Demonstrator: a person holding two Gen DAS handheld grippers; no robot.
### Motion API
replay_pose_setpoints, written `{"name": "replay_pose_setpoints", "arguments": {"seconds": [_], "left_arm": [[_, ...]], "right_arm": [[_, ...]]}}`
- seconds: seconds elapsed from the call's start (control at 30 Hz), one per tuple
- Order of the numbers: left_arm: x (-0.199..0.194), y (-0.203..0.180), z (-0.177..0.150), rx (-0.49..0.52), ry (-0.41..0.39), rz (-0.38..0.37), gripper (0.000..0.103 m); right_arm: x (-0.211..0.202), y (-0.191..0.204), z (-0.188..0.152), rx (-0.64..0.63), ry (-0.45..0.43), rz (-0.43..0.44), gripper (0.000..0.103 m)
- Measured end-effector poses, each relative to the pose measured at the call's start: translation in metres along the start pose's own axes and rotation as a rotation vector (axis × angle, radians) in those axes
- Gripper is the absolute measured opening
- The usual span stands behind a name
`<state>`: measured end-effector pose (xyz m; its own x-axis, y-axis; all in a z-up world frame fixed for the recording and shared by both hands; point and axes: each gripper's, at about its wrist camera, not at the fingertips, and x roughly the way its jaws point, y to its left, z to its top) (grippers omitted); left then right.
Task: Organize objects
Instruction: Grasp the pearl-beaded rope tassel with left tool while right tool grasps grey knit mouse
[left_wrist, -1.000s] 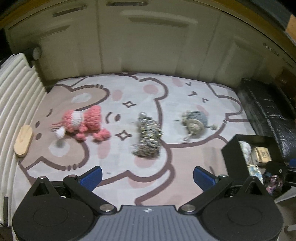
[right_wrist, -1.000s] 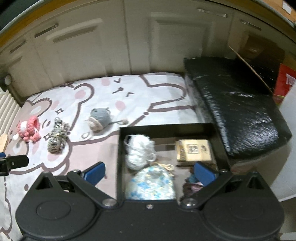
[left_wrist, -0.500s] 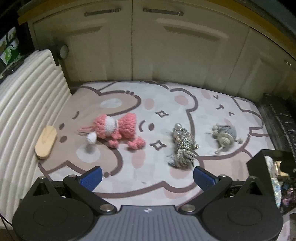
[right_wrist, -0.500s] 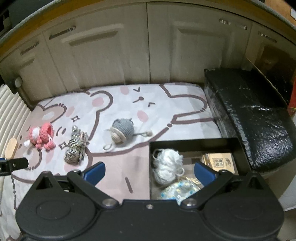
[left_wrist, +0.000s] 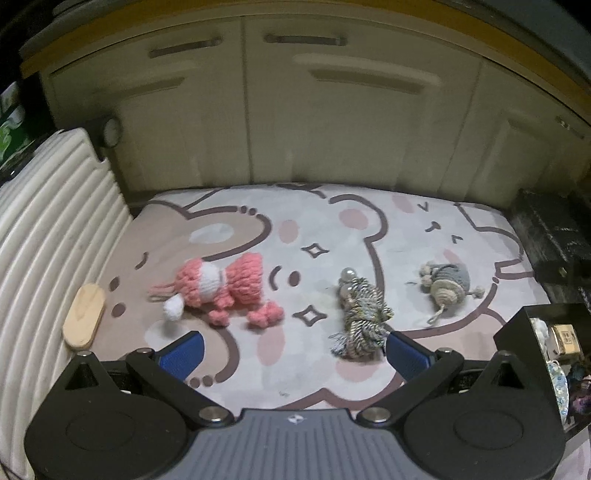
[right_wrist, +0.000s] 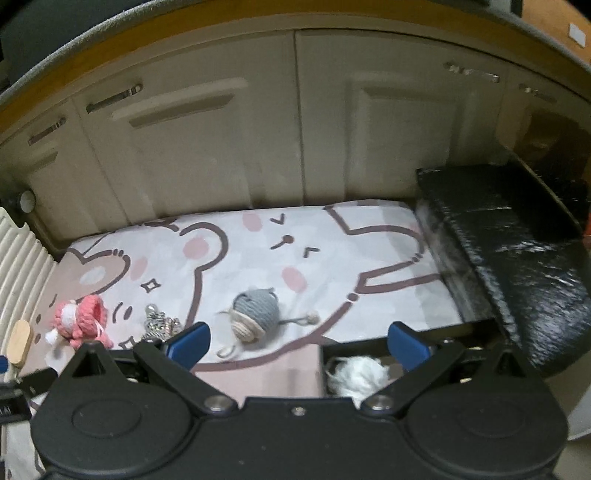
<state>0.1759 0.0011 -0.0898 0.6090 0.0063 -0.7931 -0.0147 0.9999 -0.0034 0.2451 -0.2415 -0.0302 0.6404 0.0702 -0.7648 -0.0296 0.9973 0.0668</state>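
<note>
Toys on bear-print mat (left_wrist: 424, 236) | left gripper (left_wrist: 293, 350) spread wide, empty; striped rope toy (left_wrist: 360, 314) just ahead, touching its right fingertip, long axis running away | right gripper (right_wrist: 297, 339) spread, empty, nearer grey mouse toy (right_wrist: 256, 308) | pink crochet doll (left_wrist: 218, 290) further left | black box (left_wrist: 517, 339) cut off, contents hard to make out.
</note>
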Motion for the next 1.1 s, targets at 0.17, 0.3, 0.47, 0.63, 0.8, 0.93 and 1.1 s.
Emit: {"name": "replay_pose_setpoints", "arguments": {"seconds": [0.17,0.3,0.47,0.63,0.8,0.93,1.1], "left_arm": [[0.011,-0.016,0.009,0.056,-0.018,-0.013,0.103],[0.025,-0.027,0.019,0.036,0.002,-0.051,0.101],[0.045,-0.038,0.029,0.004,0.014,-0.104,0.087],[0.067,-0.041,0.031,-0.026,0.042,-0.142,0.071],[0.091,-0.044,0.024,-0.03,0.102,-0.156,0.062],[0.105,-0.049,0.019,-0.028,0.129,-0.157,0.061],[0.122,-0.053,0.017,-0.02,0.158,-0.121,0.061]], "right_arm": [[0.017,0.007,0.016,-0.009,-0.001,0.019,0.103],[0.033,0.011,0.027,-0.004,0.022,0.048,0.103],[0.056,0.017,0.034,-0.019,0.041,0.059,0.103],[0.079,0.01,0.033,0.058,0.082,0.087,0.092],[0.1,0.007,0.029,0.113,0.11,0.118,0.082],[0.117,0.015,0.025,0.096,0.153,0.138,0.078],[0.134,0.021,0.021,0.081,0.196,0.144,0.073]]}}
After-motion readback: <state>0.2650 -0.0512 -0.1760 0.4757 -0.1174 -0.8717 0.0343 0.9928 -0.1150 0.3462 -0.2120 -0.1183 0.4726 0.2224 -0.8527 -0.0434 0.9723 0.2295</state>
